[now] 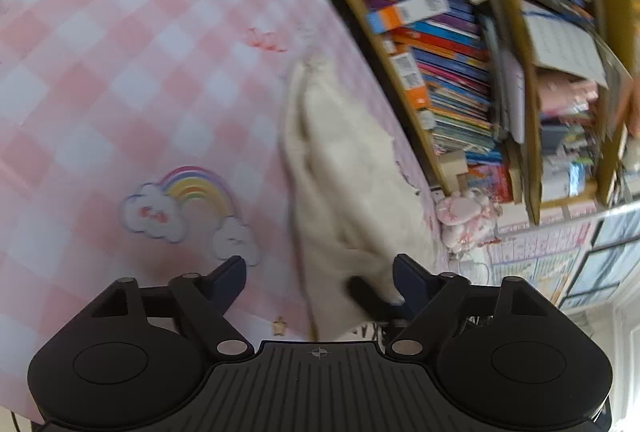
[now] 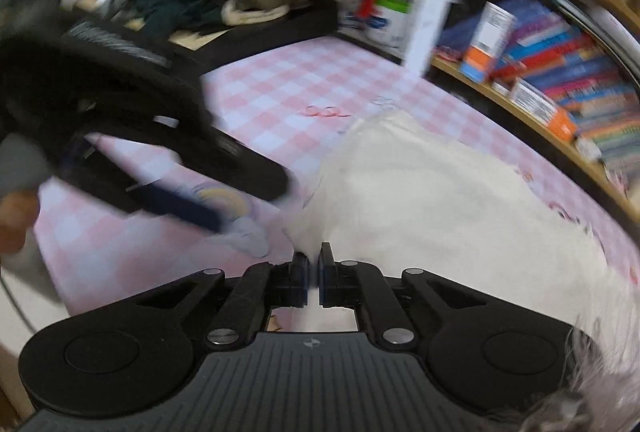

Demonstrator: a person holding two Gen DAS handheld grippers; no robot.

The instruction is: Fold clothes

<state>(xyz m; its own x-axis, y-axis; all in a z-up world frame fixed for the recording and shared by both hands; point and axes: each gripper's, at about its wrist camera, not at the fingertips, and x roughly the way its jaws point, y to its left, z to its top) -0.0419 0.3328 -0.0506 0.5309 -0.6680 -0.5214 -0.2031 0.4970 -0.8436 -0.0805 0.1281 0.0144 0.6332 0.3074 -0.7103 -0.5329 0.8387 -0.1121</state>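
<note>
Right gripper [image 2: 314, 278] nearly closed, jaws pinching the near edge of the cream garment [image 2: 440, 192]. Left gripper [image 1: 320, 276] wide open, holding nothing; a cloth corner lies by its right finger. Garment rests on the pink checked bed sheet [image 1: 120, 72] beside the bookshelf [image 1: 460, 72]. Judged light, soft, limp; best taken by corners or hem.

Fuzzy cream cloth garment [image 2: 432, 192] on smooth pink-checked cloth sheet [image 1: 120, 72].
</note>
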